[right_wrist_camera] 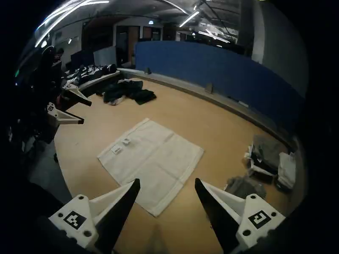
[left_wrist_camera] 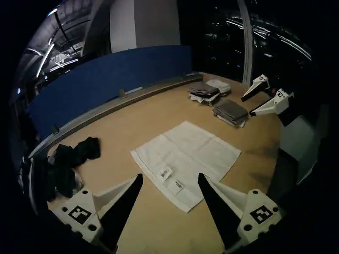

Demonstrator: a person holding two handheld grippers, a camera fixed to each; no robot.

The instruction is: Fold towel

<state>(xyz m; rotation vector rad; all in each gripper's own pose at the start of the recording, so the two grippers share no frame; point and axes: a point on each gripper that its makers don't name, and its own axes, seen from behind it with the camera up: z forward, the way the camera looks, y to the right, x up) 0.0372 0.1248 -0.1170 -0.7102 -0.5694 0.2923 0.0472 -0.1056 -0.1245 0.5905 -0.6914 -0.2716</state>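
- The left gripper (left_wrist_camera: 169,175) hovers low over the near edge of the table (left_wrist_camera: 140,114), fingers spread wide, released and gripping nothing.
- The right gripper (right_wrist_camera: 166,180) hovers the same way, fingers apart and empty.
- The white towel (left_wrist_camera: 186,161) lies flat and unfolded mid-table, just beyond both pairs of fingertips, with two small labels (left_wrist_camera: 171,178) near one edge.
- In the left gripper view, folded towels (left_wrist_camera: 229,112) sit far right and dark clothes (left_wrist_camera: 72,158) lie heaped at left. A blue partition (left_wrist_camera: 106,80) lines the far side.
- Each view catches the other gripper off to the side, past the table edge, with its fingers parted.
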